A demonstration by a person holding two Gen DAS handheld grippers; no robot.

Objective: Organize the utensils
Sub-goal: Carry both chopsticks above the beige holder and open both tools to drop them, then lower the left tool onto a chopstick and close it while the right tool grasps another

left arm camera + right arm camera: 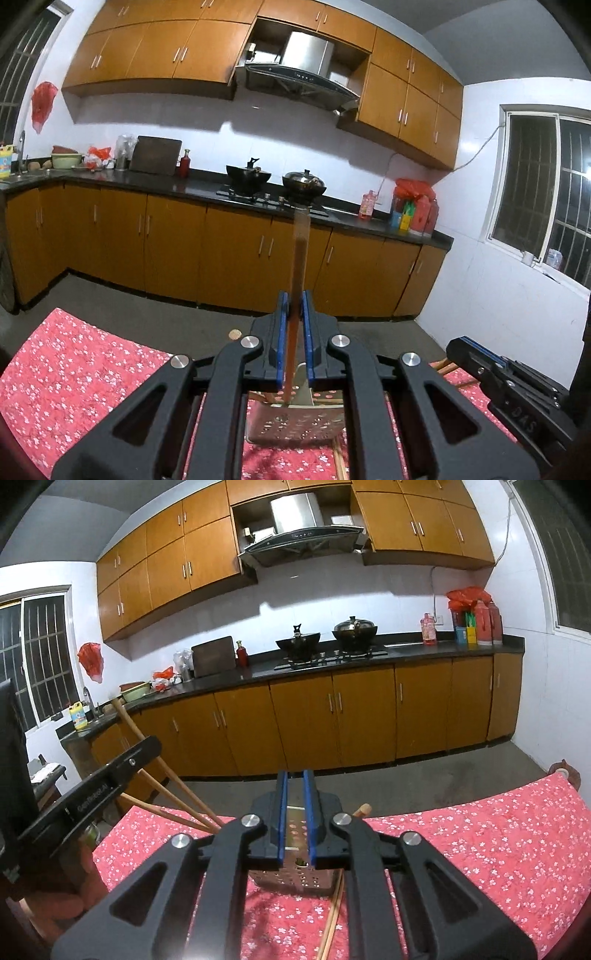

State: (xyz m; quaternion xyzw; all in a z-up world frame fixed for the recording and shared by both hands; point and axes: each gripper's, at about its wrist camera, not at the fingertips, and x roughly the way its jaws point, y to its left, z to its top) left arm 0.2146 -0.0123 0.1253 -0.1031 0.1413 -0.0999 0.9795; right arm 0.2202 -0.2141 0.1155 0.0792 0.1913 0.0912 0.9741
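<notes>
Utensil in hand: a long wooden-handled utensil (297,273) is standing upright between the blue pads of the left gripper (294,306), its lower end dipping into the holder below.
Left gripper: its fingers are pressing closed on that handle, gripping it partway along.
Holder: a perforated metal utensil holder (295,424) is sitting on the red floral tablecloth (81,369), directly beneath the left gripper; a flat metal blade is leaning inside it.
Right gripper: the right gripper (295,786) is hovering over the same holder (295,880), its blue pads sitting slightly apart with a narrow gap and nothing clamped between them.
Other utensils: wooden chopsticks (173,775) are jutting up and leftward from the holder, passing behind the left gripper's body; another thin wooden stick (332,915) is lying on the cloth beside the holder.
Surroundings: kitchen counter (332,661) with two black woks (297,642) is running along the far wall.
</notes>
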